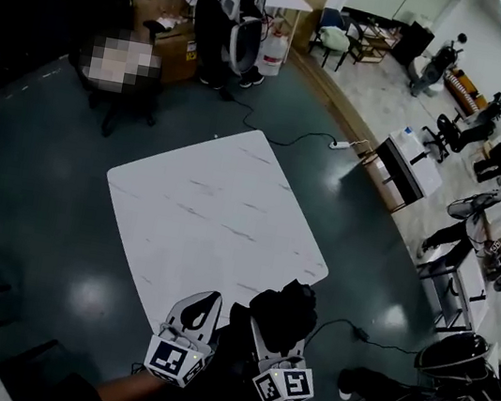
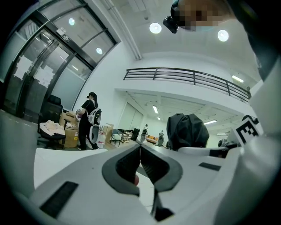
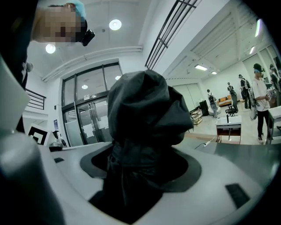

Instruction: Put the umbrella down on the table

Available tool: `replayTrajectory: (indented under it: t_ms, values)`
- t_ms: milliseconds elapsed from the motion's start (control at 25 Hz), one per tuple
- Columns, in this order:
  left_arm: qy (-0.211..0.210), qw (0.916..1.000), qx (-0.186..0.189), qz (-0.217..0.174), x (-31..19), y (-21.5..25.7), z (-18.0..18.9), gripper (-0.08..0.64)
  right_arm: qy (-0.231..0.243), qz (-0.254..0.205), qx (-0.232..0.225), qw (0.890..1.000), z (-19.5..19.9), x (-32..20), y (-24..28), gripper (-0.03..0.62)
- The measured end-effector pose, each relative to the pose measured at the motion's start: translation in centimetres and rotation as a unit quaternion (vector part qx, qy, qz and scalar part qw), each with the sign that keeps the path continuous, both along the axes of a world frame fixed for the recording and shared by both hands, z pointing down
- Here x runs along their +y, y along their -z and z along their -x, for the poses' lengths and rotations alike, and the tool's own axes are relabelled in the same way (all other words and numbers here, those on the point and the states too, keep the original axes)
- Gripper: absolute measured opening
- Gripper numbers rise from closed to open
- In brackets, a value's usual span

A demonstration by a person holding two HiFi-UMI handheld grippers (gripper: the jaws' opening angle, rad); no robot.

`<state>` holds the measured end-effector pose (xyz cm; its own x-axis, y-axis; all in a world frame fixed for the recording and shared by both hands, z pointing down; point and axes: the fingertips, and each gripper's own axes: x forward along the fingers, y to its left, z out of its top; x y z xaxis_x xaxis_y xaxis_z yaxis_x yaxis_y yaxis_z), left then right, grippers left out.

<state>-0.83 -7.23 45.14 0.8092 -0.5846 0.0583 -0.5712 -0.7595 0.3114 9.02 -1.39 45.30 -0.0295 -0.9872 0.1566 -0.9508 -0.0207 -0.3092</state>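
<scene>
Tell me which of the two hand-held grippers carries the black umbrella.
The right hand-held gripper: its jaws clamp the folded black umbrella, whose bundled fabric bulges out in front. The left hand-held gripper has its jaws together on nothing.

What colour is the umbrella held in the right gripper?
Black all over, no pattern. The umbrella shows best in the right gripper view.

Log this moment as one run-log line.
right gripper: jaws clamped on umbrella | left gripper: jaws together, nothing held | umbrella: not yet on table
</scene>
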Motion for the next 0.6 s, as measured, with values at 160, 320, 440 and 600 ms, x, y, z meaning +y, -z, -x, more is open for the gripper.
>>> replayTrajectory:
  t_ms: [160,320,440,600]
  values:
    - [0.022,0.9997,-0.007,0.005,-3.3,-1.3,-2.7,0.017,0.028,-0.003,-0.005,1.000,-2.4,-3.9,-1.5,0.331]
    - [0.049,0.9985,-0.021,0.015,-5.8,-1.7,-6.0,0.017,0.071,0.000,0.000,0.997,-4.5,-7.3,-2.2,0.331]
    - [0.058,0.9975,-0.034,0.020,-7.5,-2.2,-8.2,0.017,0.095,0.006,-0.005,0.995,-6.1,-9.5,-2.8,0.331]
    - [0.075,0.9959,-0.042,0.028,-10.0,-2.8,-10.7,0.017,0.115,0.019,-0.008,0.993,-8.4,-12.4,-4.0,0.331]
